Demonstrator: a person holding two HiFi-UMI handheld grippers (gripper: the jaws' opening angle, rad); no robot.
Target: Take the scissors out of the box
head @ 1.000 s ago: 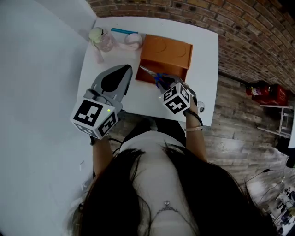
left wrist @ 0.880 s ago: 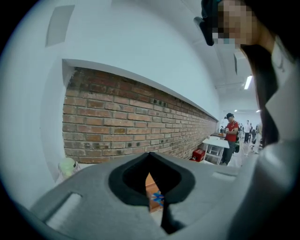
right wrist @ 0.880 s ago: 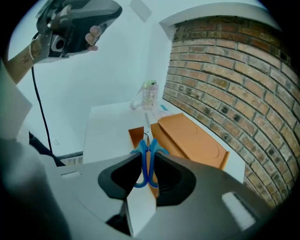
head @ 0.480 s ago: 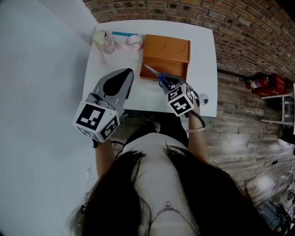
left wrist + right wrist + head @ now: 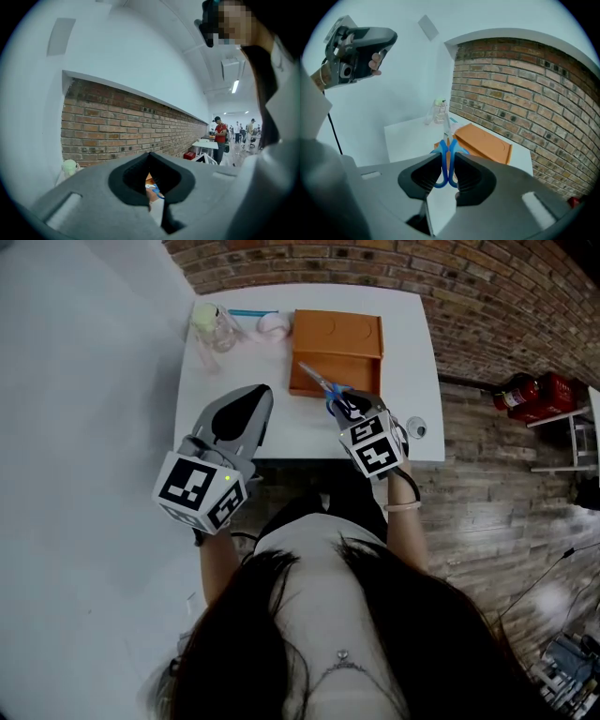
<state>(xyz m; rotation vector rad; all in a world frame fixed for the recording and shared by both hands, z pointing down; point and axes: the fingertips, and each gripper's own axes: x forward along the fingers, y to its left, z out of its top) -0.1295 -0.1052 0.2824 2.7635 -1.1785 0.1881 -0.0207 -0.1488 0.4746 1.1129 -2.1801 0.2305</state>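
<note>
The scissors (image 5: 330,393) have blue handles and silver blades. My right gripper (image 5: 350,409) is shut on the handles and holds them above the white table (image 5: 412,352), just in front of the orange box (image 5: 339,341); the blade tip points back over the box's near edge. In the right gripper view the handles (image 5: 446,161) are pinched between the pads, with the box (image 5: 483,140) beyond. My left gripper (image 5: 260,392) hovers over the table's near left part, jaws together and nothing in them. Its own view shows the tips (image 5: 149,154) meeting.
A clear bottle with a pale green lid (image 5: 208,322), a pink round item (image 5: 272,324) and a blue stick (image 5: 251,312) lie at the table's far left. A small round object (image 5: 416,427) sits near the right front corner. A brick wall stands behind; a red extinguisher (image 5: 530,392) is on the floor.
My right gripper has risen and drawn back toward the table's near edge with the scissors, clearing them from the box. The left gripper has shifted a little across the table.
</note>
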